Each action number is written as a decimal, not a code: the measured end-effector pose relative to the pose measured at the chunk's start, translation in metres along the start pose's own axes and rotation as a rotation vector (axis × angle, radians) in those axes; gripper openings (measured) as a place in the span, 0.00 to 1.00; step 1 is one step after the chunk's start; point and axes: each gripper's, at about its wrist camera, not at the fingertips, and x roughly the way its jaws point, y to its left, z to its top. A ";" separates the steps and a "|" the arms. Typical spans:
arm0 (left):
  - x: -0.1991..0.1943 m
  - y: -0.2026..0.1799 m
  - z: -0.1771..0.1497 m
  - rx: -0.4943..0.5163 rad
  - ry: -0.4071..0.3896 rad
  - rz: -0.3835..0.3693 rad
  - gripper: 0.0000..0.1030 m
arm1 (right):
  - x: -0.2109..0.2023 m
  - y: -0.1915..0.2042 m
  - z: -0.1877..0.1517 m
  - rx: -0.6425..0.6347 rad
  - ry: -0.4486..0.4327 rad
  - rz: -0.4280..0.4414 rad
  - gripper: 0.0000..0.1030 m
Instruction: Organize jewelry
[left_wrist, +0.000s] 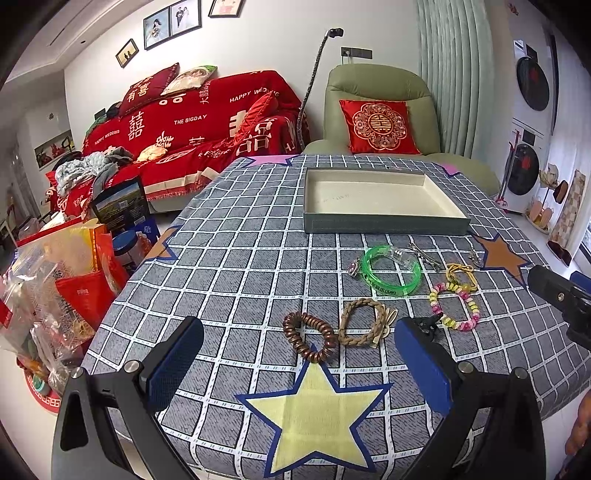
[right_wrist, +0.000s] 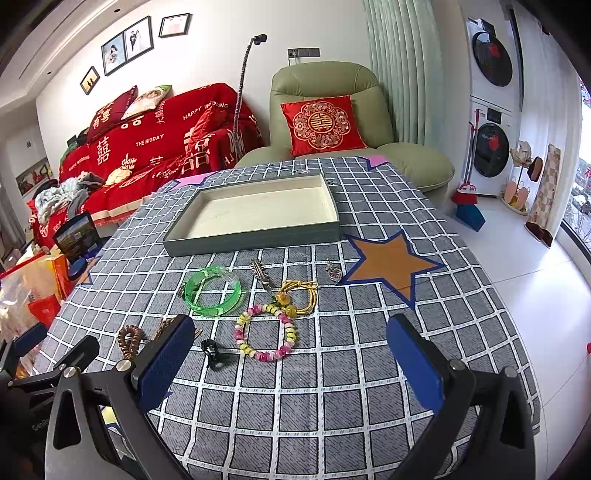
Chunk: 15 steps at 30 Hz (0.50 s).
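From where I watched, nothing was organized yet: the tray (left_wrist: 384, 221) at the far side of the tabletop (left_wrist: 229, 266) was empty, and every piece of jewelry lay on the checked cloth in front of it.

Going from left to right, my left gripper (left_wrist: 299, 356) was wide open and held nothing; it hovered low over the near edge. Between its fingers I saw the brown coil band (left_wrist: 309, 338), and just beside it the braided tan bracelet (left_wrist: 364, 323). Behind these lay the green bangle (left_wrist: 391, 269), with a silver hair clip (left_wrist: 424, 254) near it. More to the right lay a small black clip (right_wrist: 212, 350), then the pink and yellow bead bracelet (right_wrist: 266, 334), touching the yellow cord bracelet (right_wrist: 301, 295). A small silver pendant (right_wrist: 333, 273) lay apart, close to the orange star (right_wrist: 391, 264).

My right gripper (right_wrist: 290, 354) was also fully open and empty, with the bead bracelet between its fingers but farther ahead.

I judged that the whole task was left: each piece had to be lifted and put in the tray.
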 end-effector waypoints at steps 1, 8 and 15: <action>0.000 0.000 0.000 0.000 -0.001 0.000 1.00 | 0.000 0.000 0.000 0.001 0.000 0.000 1.00; -0.001 0.002 0.002 -0.002 -0.004 0.002 1.00 | 0.000 -0.001 0.002 0.002 -0.003 -0.001 1.00; -0.001 0.002 0.002 -0.002 -0.004 0.001 1.00 | -0.001 -0.001 0.002 0.002 -0.004 -0.001 1.00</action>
